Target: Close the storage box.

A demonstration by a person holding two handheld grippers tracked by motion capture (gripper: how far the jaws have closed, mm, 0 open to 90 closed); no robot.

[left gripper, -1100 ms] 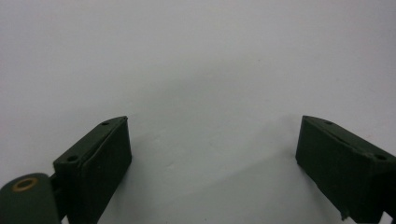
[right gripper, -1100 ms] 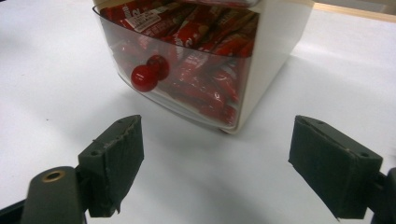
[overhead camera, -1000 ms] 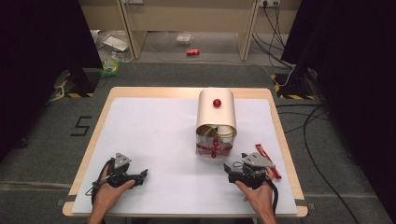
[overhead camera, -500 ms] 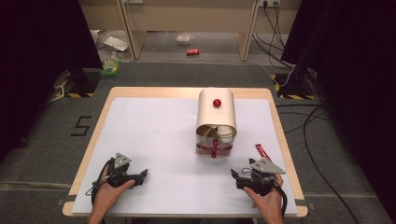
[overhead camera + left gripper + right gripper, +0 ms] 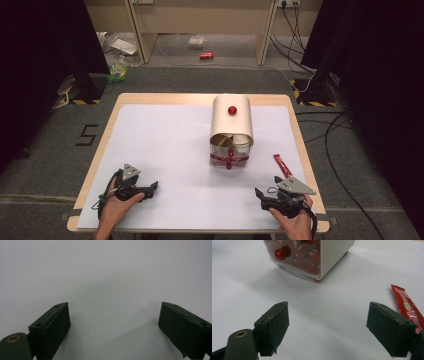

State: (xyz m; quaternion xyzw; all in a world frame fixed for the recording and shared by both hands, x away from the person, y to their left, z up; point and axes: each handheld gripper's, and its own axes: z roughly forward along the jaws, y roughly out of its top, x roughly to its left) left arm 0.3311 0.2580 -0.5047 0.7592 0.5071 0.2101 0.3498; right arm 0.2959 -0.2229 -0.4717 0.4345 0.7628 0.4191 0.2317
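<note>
I am resting both grippers, jaws apart and empty, my right gripper (image 5: 270, 196) nearest the red sachet (image 5: 408, 307), which wants a low, square approach.

Red sachet (image 5: 281, 164) flat, perhaps near dispenser (image 5: 231, 129)

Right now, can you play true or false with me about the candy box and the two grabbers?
1. The right gripper has its jaws wide open. True.
2. The red packet lies inside the dispenser. False: it lies on the table, off to the dispenser's side, near the right gripper.
3. The left gripper is pinching a sweet. False: its jaws are open with nothing between them.
4. The dispenser has a red knob on top. True.
5. The dispenser's clear front shows red packets inside. True.
</note>
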